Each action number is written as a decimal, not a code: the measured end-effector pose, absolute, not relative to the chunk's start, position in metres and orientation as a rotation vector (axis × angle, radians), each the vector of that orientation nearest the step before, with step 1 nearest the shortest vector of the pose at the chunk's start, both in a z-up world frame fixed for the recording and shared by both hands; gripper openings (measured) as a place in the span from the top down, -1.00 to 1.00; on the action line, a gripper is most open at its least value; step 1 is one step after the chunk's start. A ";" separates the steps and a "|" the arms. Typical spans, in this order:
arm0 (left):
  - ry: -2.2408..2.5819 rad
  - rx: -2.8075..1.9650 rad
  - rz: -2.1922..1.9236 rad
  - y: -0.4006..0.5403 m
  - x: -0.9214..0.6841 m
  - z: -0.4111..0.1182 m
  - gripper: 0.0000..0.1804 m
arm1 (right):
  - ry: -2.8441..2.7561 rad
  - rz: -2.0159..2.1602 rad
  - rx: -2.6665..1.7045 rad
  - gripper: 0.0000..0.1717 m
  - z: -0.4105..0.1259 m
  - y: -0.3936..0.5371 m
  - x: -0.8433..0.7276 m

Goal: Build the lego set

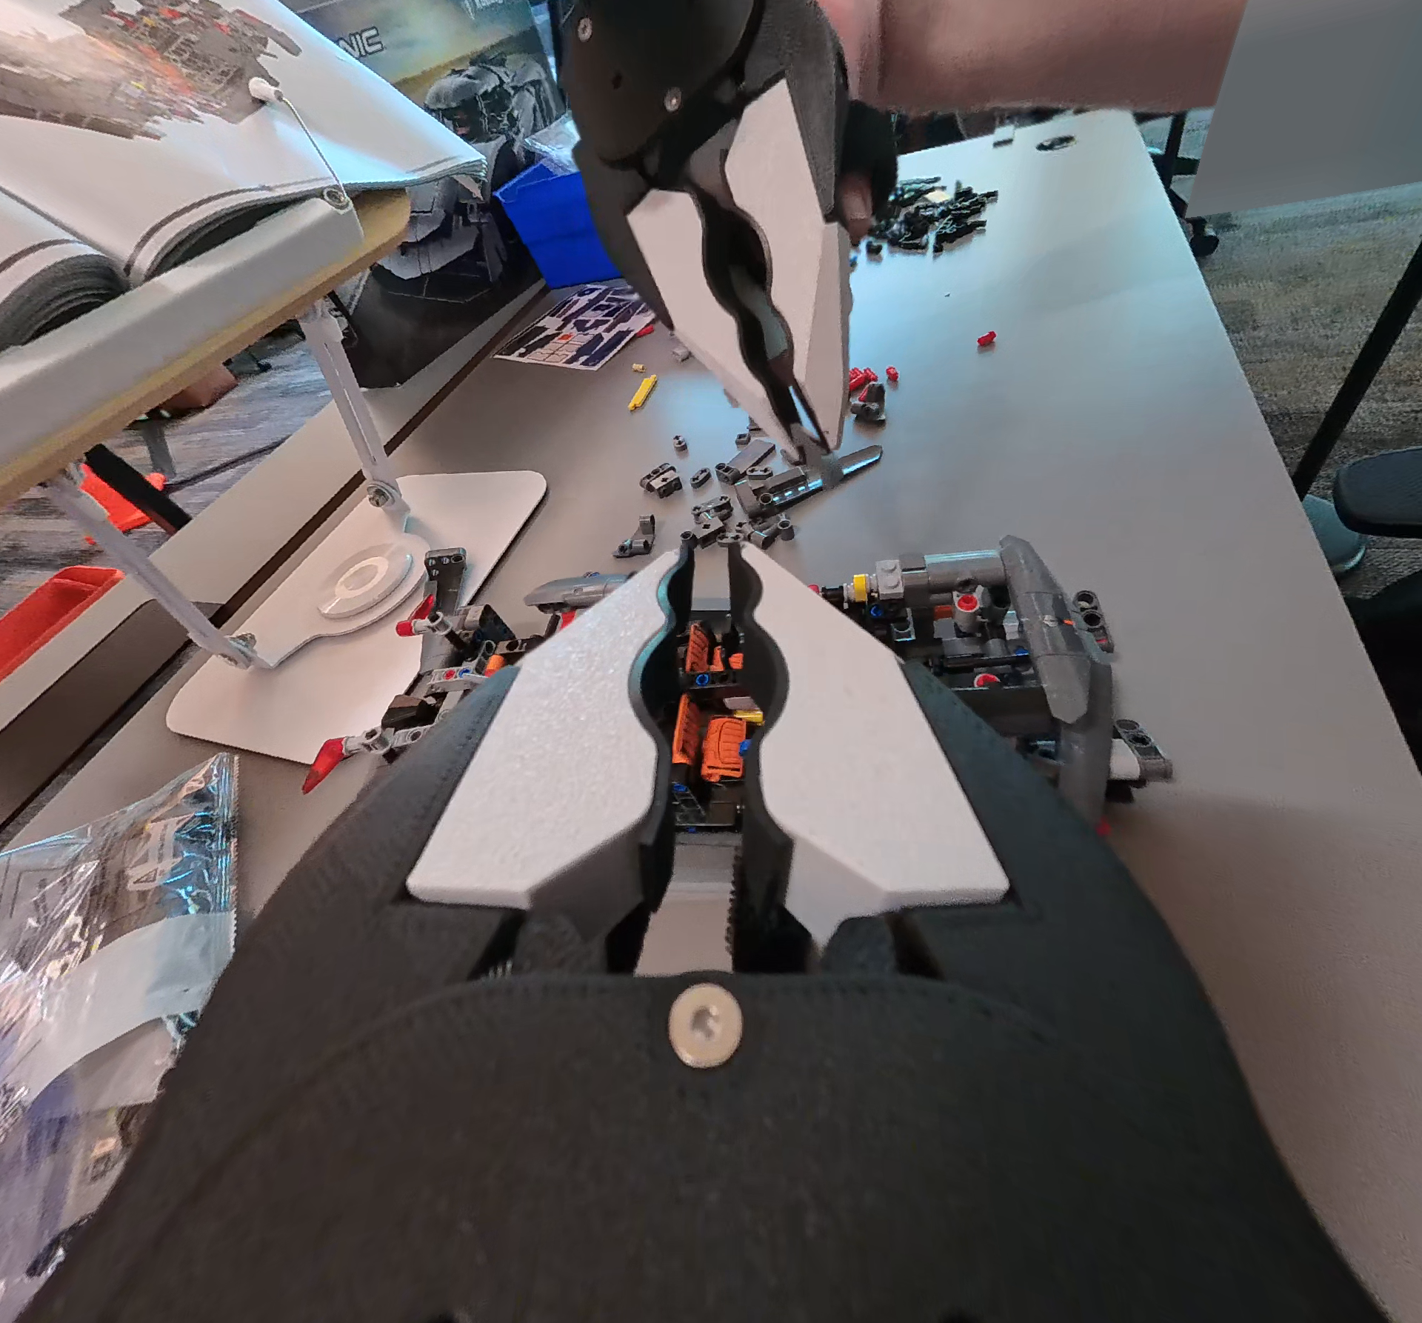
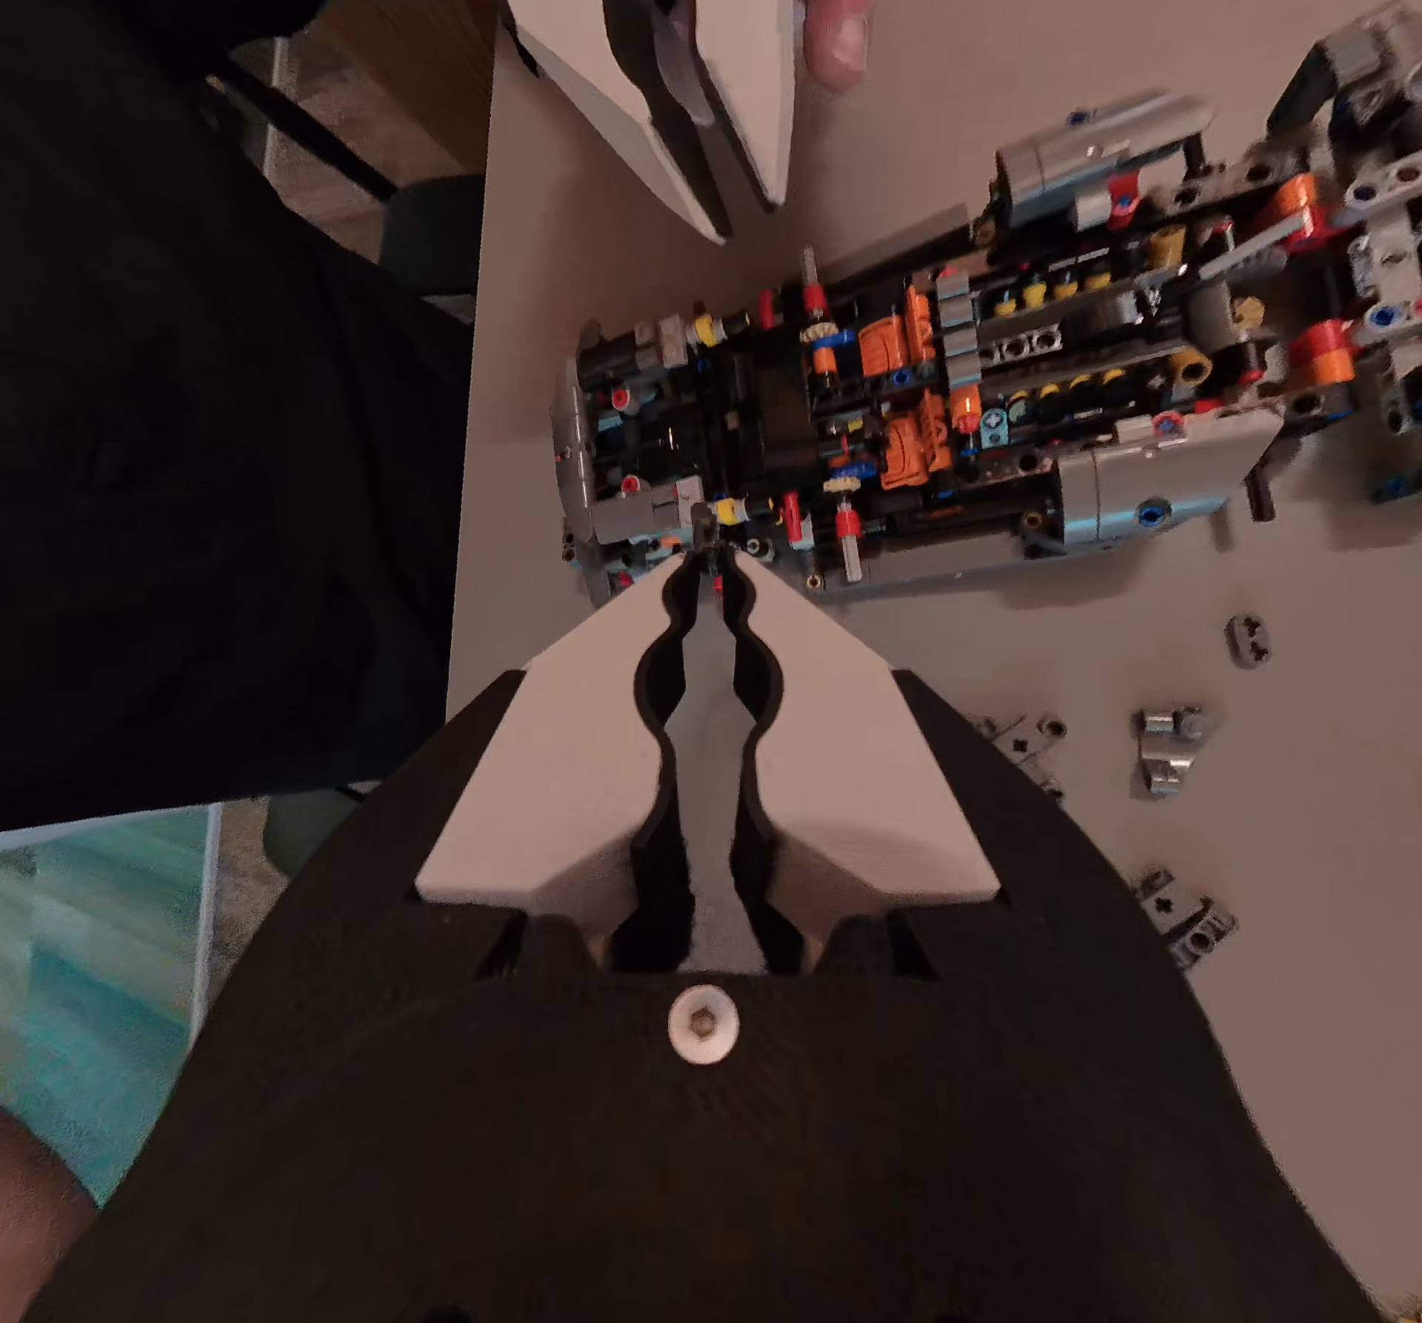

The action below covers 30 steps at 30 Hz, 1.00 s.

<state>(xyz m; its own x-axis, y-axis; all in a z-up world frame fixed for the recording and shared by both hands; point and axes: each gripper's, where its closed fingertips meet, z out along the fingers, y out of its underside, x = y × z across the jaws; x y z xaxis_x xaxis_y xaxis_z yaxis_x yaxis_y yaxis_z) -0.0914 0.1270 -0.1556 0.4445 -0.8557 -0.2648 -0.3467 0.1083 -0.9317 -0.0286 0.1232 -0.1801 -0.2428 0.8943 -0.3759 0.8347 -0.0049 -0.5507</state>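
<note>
**L gripper [image 1: 712, 555] over brick model; R gripper [image 1: 808, 439] pinching small grey piece**

L gripper, foreground of left wrist view: white fingers w/ black wavy pads, tips nearly together, a narrow slit between them showing bare tabletop [image 1: 1077, 362]; nothing between the pads. It hangs over the part-built brick model [image 1: 1000, 632], whose orange and black middle shows through the wider hollow between the fingers; the gripper body hides most of the model's centre.

R gripper, held by a hand [image 1: 1000, 1], points steeply down beyond the L one. Its tips are pressed on a small grey piece [image 1: 817, 456], directly over a long dark-grey blade-shaped piece [image 1: 854, 461]; contact between the two pieces cannot be judged. In right wrist view the same pinched piece [image 2: 704, 524] is seen against the model's near edge, beside a yellow part.

Surroundings:
- Loose grey pieces [image 1: 723, 509] scattered just ahead of L tips.
- Red pins [image 1: 866, 378], one yellow rod [image 1: 642, 393], and a heap of black pieces [image 1: 939, 208] farther back.
- Left side: open booklet [image 1: 192, 132] on a stand w/ white base [image 1: 431, 516].
- Behind: sticker sheet [image 1: 577, 324], blue bin [image 1: 554, 224].
- Near-left corner: crumpled plastic bag [image 1: 115, 940].
</note>
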 end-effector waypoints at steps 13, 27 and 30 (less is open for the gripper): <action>1.184 -1.454 -0.510 0.116 -0.086 -0.159 0.92 | -2.406 1.070 -1.998 0.97 -0.198 0.111 -0.028; 1.422 -1.310 -0.355 0.085 -0.057 -0.180 0.87 | -2.609 1.033 -1.998 0.97 -0.206 0.102 -0.040; 1.473 -1.274 -0.314 0.078 -0.050 -0.186 0.82 | -2.651 1.015 -2.001 0.97 -0.208 0.101 -0.039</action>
<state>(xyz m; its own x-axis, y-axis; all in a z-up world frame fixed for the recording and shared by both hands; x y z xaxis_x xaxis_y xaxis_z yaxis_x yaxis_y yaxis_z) -0.0497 0.0783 -0.1861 0.1886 -0.8176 -0.5441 -0.5244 0.3846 -0.7597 -0.0386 0.1008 -0.2081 -0.2997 0.7606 -0.5759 0.9507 0.1878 -0.2467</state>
